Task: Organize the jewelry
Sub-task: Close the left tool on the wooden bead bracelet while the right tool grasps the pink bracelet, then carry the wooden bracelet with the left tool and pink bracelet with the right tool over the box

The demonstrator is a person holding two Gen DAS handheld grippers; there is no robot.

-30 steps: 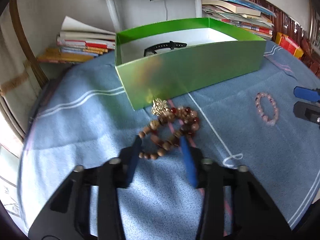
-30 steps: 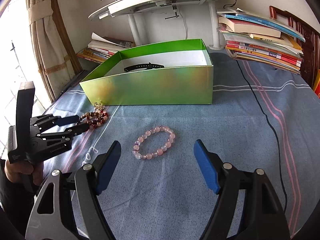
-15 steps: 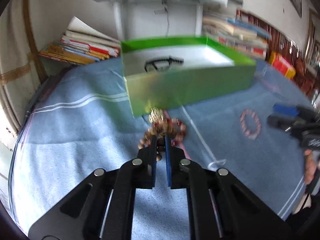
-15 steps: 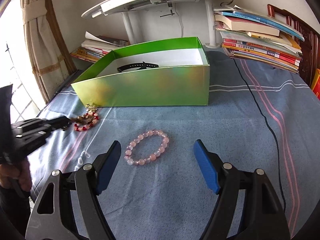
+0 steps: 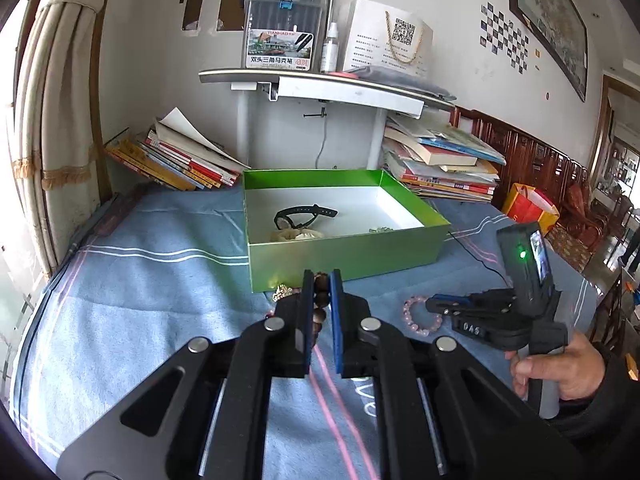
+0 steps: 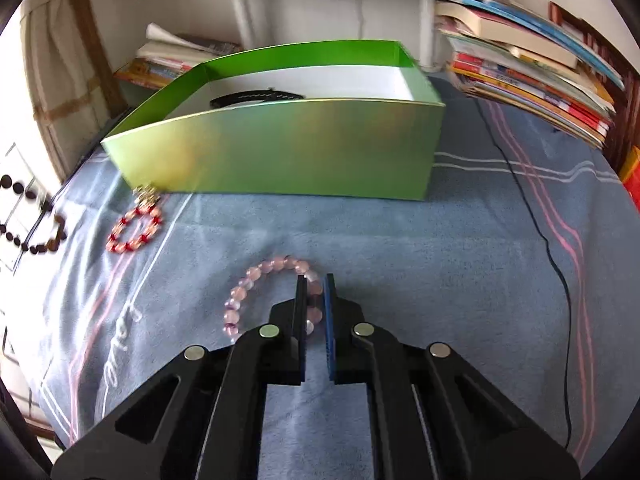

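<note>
Blue striped cloth [image 6: 400, 248] covers the desk, with book stacks [image 5: 440, 168] against the wall behind. Left gripper [image 5: 322, 280]: jaws closed on a brown wooden-bead bracelet [image 5: 321, 300], whose beads sit between the pads; its strand appears hanging clear of the cloth in the right wrist view. Right gripper [image 6: 316, 286]: jaws have just been closing and now pinch the right side of the pink bead bracelet [image 6: 256, 276], which lies on the cloth. Beyond both jaws stands the green box [image 5: 352, 248], holding a black watch [image 5: 304, 216]. A red bead bracelet [image 6: 134, 230] with a gold charm lies just before the box's near left corner.
</note>
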